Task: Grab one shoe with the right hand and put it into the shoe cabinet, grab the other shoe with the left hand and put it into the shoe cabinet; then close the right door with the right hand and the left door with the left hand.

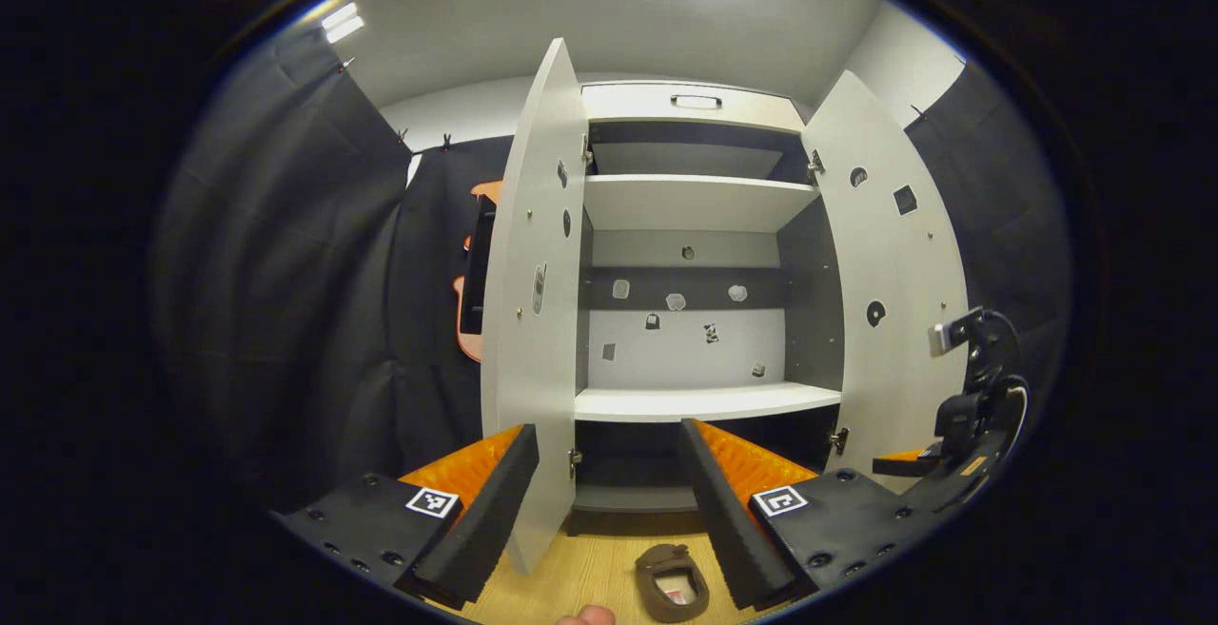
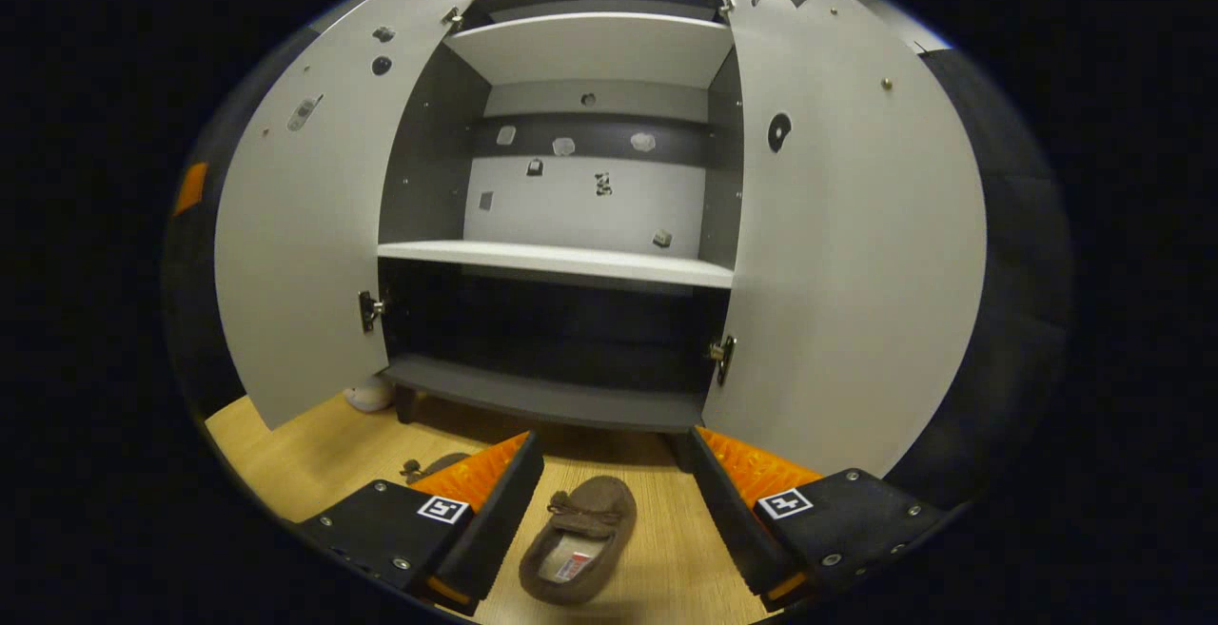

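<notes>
A brown slipper-like shoe (image 2: 580, 539) lies on the wooden floor, below and between the fingers of my open right gripper (image 2: 614, 437), apart from both. A second brown shoe (image 2: 428, 466) peeks out behind that gripper's left finger. In the left gripper view a brown shoe (image 1: 672, 582) lies on the floor near the right finger of my open left gripper (image 1: 606, 427), which holds nothing. The white shoe cabinet (image 2: 557, 263) stands ahead with its left door (image 2: 304, 225) and right door (image 2: 856, 225) both swung open. The right gripper (image 1: 909, 460) shows at the far right beside the right door (image 1: 894, 263).
The cabinet has white shelves (image 1: 699, 401) and a dark bottom compartment (image 2: 552, 397), all bare. The left door (image 1: 533, 321) stands edge-on close to my left gripper. A small white object (image 2: 371, 397) lies on the floor under the left door. Black cloth walls flank the cabinet. A fingertip (image 1: 585, 615) shows at the bottom edge.
</notes>
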`<action>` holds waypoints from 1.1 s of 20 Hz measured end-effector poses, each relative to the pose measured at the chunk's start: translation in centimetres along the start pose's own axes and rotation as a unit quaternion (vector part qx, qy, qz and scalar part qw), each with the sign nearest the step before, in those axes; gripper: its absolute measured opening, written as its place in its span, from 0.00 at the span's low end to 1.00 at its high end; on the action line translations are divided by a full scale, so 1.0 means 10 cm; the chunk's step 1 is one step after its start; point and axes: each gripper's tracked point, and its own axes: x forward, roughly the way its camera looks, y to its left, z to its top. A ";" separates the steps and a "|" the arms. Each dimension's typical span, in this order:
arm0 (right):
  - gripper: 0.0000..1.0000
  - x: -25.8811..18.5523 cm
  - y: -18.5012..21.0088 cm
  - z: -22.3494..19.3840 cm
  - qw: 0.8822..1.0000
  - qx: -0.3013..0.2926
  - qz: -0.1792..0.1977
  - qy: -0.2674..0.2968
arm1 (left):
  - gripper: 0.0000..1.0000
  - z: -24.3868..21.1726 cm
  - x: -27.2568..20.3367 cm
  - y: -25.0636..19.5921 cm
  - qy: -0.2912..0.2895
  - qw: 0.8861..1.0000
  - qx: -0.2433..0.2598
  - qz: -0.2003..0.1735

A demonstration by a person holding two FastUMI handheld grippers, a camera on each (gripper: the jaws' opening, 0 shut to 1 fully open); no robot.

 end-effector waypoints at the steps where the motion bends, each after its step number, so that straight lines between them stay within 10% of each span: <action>1: 0.95 0.06 0.01 -0.18 1.000 -0.001 -0.002 0.020 | 0.99 -0.01 0.00 0.01 0.001 1.000 -0.001 0.000; 11: 0.93 0.38 -0.16 -1.49 0.983 -0.008 -0.020 0.182 | 0.96 -0.03 0.01 0.04 0.007 1.000 -0.002 0.002; 22: 0.73 0.80 -0.12 -2.03 0.967 0.050 -0.010 0.248 | 0.96 -0.04 0.01 0.02 0.013 1.000 0.005 0.000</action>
